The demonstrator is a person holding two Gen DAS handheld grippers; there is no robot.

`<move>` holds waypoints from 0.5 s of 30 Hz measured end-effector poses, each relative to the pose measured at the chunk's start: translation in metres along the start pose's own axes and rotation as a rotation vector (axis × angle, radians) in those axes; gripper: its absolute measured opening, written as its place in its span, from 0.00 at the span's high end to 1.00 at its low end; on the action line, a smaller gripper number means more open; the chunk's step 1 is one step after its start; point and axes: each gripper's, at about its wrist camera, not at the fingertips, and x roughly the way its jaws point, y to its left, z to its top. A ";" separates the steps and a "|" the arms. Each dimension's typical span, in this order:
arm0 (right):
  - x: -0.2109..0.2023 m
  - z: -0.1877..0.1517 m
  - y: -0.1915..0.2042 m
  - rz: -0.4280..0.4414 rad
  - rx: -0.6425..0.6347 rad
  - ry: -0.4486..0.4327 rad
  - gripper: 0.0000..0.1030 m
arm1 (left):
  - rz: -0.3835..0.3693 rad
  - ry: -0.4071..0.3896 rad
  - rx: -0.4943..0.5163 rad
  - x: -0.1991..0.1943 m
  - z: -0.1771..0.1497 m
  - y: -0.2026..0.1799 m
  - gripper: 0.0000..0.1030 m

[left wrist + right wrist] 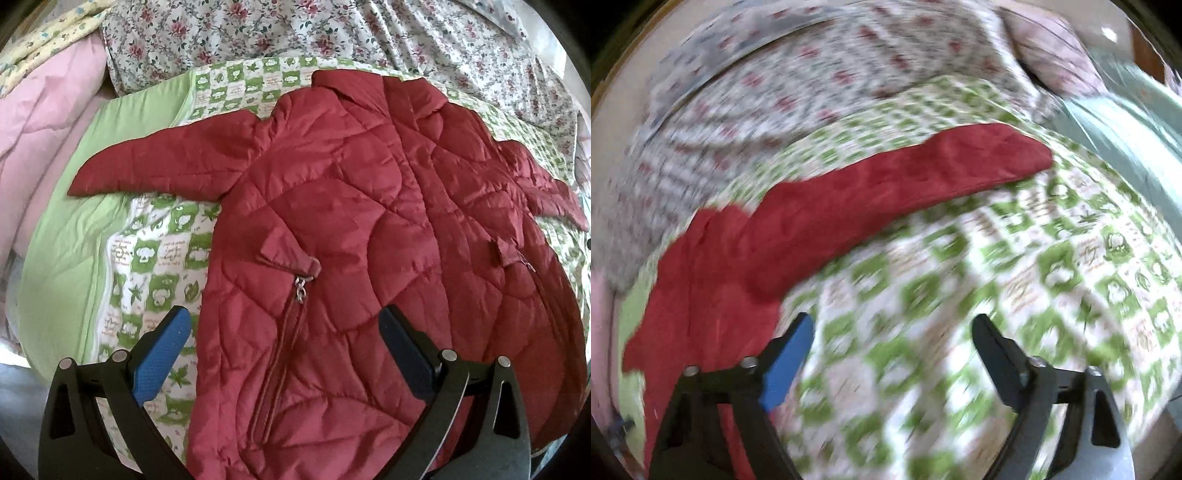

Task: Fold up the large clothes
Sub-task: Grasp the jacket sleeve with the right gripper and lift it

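Observation:
A dark red quilted jacket (369,229) lies spread flat, front up, on a green and white patterned quilt (155,266). Its left sleeve (162,162) stretches out to the left; its right sleeve reaches the right edge. A pocket zipper pull (301,290) shows near the middle. My left gripper (284,332) is open and empty, hovering above the jacket's lower left part. In the blurred right wrist view, the jacket's sleeve (886,184) runs from lower left to upper right. My right gripper (892,339) is open and empty over the quilt (997,277), just right of the jacket's side.
A floral sheet (332,33) covers the bed behind the quilt. A pink blanket (40,122) lies bunched at the left, with a plain green quilt border (74,229) beside it. A pale green cloth (1137,122) lies at the right.

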 end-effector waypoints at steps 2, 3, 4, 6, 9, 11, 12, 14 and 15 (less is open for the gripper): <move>0.010 0.014 -0.020 0.024 0.071 -0.009 0.27 | 0.004 0.014 -0.003 0.006 0.006 0.000 0.01; 0.014 0.021 -0.028 0.023 0.099 -0.014 0.28 | 0.008 0.023 -0.005 0.009 0.008 0.000 0.01; 0.019 0.028 -0.037 0.025 0.131 -0.020 0.30 | 0.009 0.029 -0.008 0.012 0.010 0.000 0.01; 0.028 0.038 -0.050 0.026 0.181 -0.031 0.35 | 0.011 0.041 -0.012 0.017 0.014 0.000 0.01; 0.046 0.054 -0.069 0.041 0.258 -0.044 0.40 | 0.018 0.055 -0.010 0.024 0.019 -0.002 0.01; 0.059 0.063 -0.074 0.043 0.285 -0.045 0.46 | 0.017 0.062 -0.005 0.028 0.022 -0.005 0.01; 0.065 0.067 -0.076 0.051 0.296 -0.048 0.48 | 0.017 0.069 -0.003 0.031 0.023 -0.007 0.01; 0.079 0.075 -0.083 0.084 0.339 -0.045 0.52 | 0.016 0.074 0.002 0.035 0.026 -0.009 0.01; 0.084 0.078 -0.087 0.083 0.361 -0.043 0.53 | 0.015 0.076 0.003 0.037 0.027 -0.011 0.01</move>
